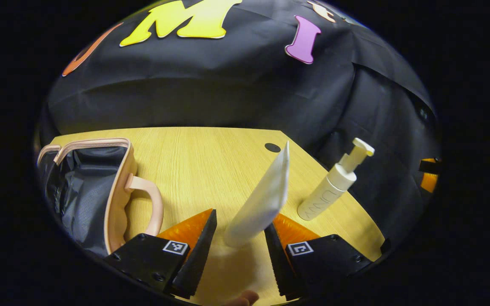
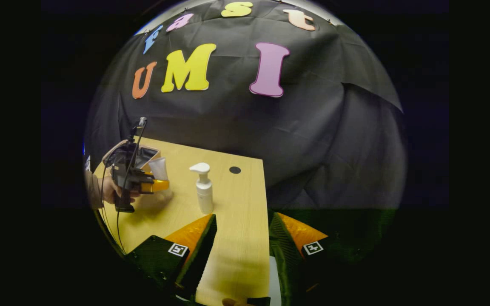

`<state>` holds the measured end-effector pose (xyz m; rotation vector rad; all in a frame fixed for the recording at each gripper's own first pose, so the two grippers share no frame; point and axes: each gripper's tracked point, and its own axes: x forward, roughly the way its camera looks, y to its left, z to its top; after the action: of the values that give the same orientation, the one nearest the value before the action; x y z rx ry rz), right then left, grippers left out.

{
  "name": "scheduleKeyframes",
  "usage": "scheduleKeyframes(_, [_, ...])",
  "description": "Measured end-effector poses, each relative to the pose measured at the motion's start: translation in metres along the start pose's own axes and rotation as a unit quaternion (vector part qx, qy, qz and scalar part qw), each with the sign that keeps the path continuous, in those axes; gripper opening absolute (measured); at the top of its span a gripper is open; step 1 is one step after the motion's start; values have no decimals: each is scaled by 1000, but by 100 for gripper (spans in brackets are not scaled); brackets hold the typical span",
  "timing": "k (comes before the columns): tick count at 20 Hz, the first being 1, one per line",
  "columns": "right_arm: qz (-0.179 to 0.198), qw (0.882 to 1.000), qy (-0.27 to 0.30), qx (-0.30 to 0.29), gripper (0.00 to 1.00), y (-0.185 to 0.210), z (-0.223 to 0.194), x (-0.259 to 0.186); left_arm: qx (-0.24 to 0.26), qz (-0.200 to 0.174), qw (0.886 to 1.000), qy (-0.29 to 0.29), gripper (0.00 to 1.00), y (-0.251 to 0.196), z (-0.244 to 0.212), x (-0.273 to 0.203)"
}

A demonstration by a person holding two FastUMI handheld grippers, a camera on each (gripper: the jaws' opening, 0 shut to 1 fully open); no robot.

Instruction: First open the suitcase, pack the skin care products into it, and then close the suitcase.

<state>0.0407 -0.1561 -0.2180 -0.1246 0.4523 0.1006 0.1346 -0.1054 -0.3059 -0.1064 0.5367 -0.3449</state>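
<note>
left gripper (image 1: 240,250) – jaws wide, white tube (image 1: 262,202) between them, untouched | suitcase (image 1: 113,187) left of jaws, open | right gripper (image 2: 241,250) – jaws wide, empty

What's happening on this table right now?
A person is packing skin care products into a suitcase, which lies open on the wooden table. The left gripper has a white tube between its open fingers, beside the case. A white pump bottle stands unpacked. The right gripper hangs open and empty.
</note>
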Motion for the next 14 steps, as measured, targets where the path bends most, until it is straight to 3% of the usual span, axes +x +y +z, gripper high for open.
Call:
scheduleKeyframes(4, [25, 1000, -1, 9, 80, 13, 7, 24, -27, -10, 1000, 1, 68, -3, -3, 11])
scheduleKeyframes(9, [66, 998, -10, 2, 80, 49, 17, 64, -30, 58, 998, -4, 46, 17, 4, 9])
scheduleKeyframes(10, [74, 997, -15, 3, 79, 57, 19, 73, -30, 69, 997, 0, 48, 16, 2, 7])
scheduleKeyframes(11, [84, 996, -15, 7, 79, 65, 20, 83, -29, 75, 997, 12, 39, 15, -2, 2])
scheduleKeyframes(14, [96, 995, -13, 15, 79, 86, 18, 110, -10, 102, 994, 40, 36, 17, -7, -36])
